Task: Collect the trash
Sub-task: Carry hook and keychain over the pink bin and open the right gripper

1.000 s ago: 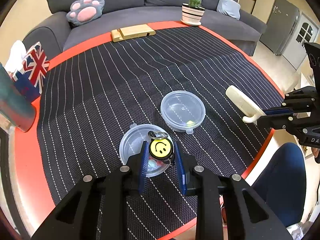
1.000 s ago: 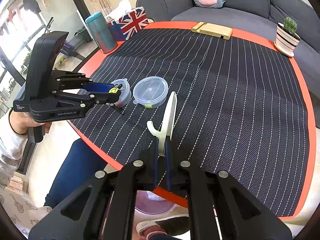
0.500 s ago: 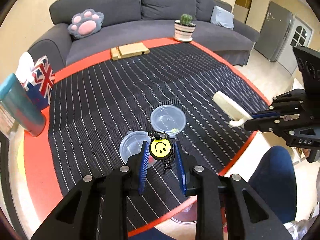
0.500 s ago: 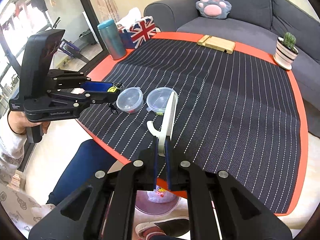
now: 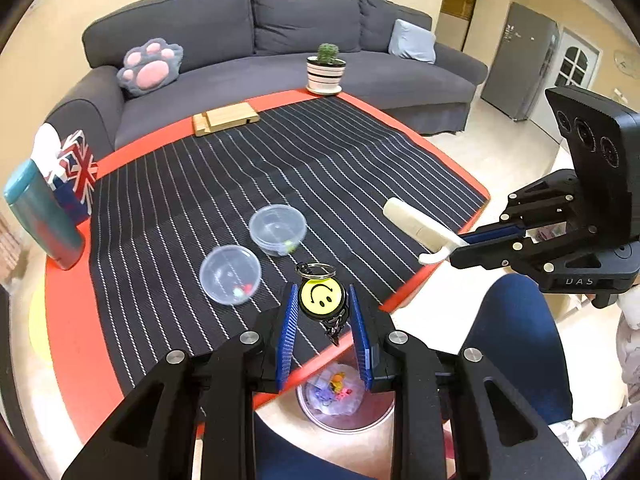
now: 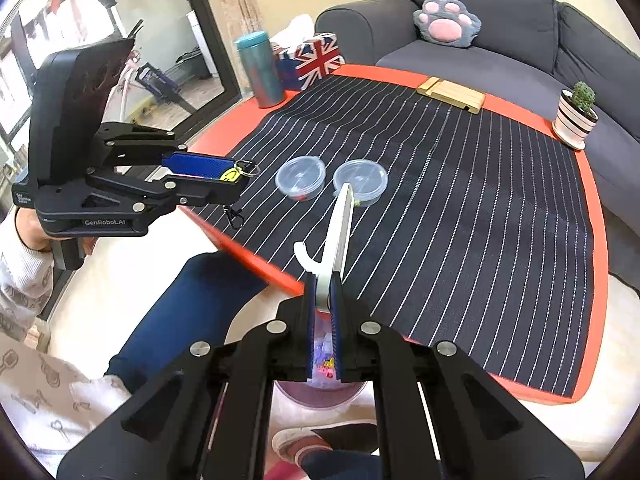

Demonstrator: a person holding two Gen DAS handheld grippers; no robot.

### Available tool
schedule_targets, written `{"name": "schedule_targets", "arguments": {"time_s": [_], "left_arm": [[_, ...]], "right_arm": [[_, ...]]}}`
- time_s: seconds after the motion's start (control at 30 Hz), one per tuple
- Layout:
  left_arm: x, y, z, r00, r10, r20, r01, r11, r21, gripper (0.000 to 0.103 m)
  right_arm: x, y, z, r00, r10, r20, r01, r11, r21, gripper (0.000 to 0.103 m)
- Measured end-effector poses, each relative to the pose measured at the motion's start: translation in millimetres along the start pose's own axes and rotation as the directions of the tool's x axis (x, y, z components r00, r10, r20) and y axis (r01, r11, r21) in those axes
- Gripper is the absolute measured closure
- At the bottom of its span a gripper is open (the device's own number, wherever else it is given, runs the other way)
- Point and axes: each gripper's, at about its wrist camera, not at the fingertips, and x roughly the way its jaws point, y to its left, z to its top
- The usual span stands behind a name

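The left claw (image 5: 322,320) holds a yellow smiley-face keychain (image 5: 321,296) between its blue pads, the key ring poking out ahead and a small clip dangling below. It hangs at the near rim of the counter (image 5: 80,340), with the trash bin (image 5: 344,420) on the floor just below and slightly behind the pads. The bin, lined with a bag, already carries some small coloured bits.

The right claw (image 6: 324,344) is pinched narrow on a cream wall hook (image 6: 340,232), gripping its flat backing plate at the lower end so the plate sticks out forward and the curved hook curls to the left. From the right wrist view the bin (image 6: 320,392) lies directly under this claw, seen through the gap between its pads.

Two lidded clear plastic containers (image 5: 277,229) (image 5: 230,274) rest side by side on the striped mat (image 5: 280,168), each with small coloured bits inside; neither is touched.

The step in hand looks like the carry to the bin, both pieces lifted off the counter. The next move probably calls for drawing the left claw a little further back past the rim so the keychain sits over the bin mouth, then widening each claw to drop its piece. The dangling clip could snag on a pad at release.
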Motion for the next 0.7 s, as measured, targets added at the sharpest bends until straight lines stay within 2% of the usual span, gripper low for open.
{"name": "schedule_targets", "arguments": {"time_s": [0.27,0.7], "left_arm": [[-6.5,-10.4,-14.1,1.0,-0.024,-0.004,0.024,1.0,0.0,0.077],[-9.4,-11.5,-32.0,0.999,-0.045,-0.016,0.045,0.999,-0.015,0.077]], "right_arm": [[-5.4,21.6,-19.3,0.999,0.023,-0.04,-0.025,0.999,-0.043,0.097],[14.2,39.8,-40.2,0.99,0.092,-0.108,-0.097,0.994,-0.045,0.096]]}}
